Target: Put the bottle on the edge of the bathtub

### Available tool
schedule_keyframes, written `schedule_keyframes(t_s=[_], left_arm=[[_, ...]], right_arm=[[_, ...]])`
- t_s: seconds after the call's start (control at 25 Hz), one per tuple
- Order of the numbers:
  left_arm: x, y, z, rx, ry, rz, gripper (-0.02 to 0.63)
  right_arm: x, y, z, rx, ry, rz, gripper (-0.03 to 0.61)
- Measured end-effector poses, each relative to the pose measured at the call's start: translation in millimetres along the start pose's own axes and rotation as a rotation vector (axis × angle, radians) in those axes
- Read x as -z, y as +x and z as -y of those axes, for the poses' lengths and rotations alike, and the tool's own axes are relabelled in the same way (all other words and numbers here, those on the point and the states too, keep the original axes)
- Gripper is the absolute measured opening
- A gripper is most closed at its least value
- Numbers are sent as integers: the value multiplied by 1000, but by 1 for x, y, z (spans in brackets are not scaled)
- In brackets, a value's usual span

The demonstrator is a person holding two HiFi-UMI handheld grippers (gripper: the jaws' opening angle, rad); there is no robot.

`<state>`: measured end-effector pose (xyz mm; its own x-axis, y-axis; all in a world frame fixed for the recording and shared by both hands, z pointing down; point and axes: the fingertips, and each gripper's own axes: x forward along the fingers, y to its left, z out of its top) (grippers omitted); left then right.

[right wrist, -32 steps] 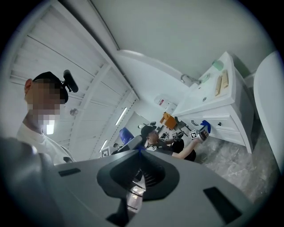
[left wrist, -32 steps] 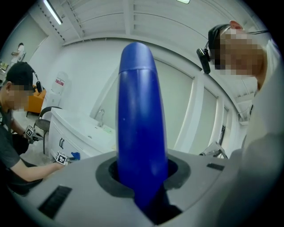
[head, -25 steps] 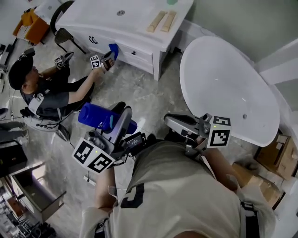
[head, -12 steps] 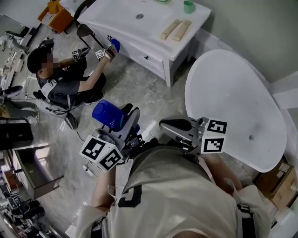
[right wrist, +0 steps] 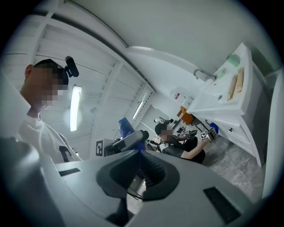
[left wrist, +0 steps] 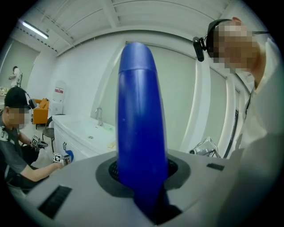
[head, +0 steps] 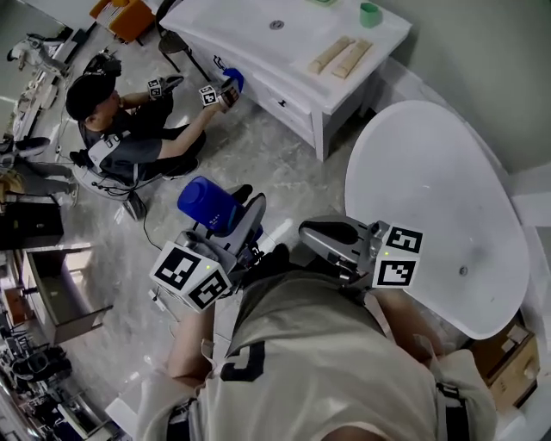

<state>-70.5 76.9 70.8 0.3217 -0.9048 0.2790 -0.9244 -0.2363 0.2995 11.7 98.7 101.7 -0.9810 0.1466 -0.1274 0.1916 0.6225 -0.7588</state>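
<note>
The left gripper (head: 234, 222) has its jaws closed partway round a deep blue plastic bottle with a rounded end (left wrist: 140, 128), and the pads press on its sides. In the left gripper view the bottle stands up from between the jaws and fills the middle of the picture. In the head view the bottle lies tilted above the floor at the person's left, away from the bathtub.

The right gripper (right wrist: 138, 153) has its jaws brought together with nothing between them. In the head view it shows in front of the person's chest, close to the near rim of the bathtub.

The large white oval bathtub (head: 430, 215) lies to the person's right, and nothing stands on its rim. The floor (head: 275, 164) is grey marbled tile. Beyond it stands a white washbasin bench (head: 293, 52) with drawers, a basin and a tap. On the bench top lie two pale wooden blocks (head: 344, 56) side by side, with a small green cup (head: 370, 13) near them.

A second person (head: 120, 142) sits on the floor at the left, holding two more grippers up to the bench front. Brown cardboard boxes (head: 508, 370) sit on the floor past the far right end of the bathtub.
</note>
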Motion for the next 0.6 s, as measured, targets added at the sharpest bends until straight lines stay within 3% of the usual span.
schedule_keyframes(t_s=[0.36, 0.6], left_arm=[[-20, 8, -38, 26, 31, 37, 155], [-17, 12, -89, 98, 49, 14, 156]], right_arm=[[-14, 23, 21, 71, 7, 0, 29], [-16, 58, 44, 195, 22, 10, 29]])
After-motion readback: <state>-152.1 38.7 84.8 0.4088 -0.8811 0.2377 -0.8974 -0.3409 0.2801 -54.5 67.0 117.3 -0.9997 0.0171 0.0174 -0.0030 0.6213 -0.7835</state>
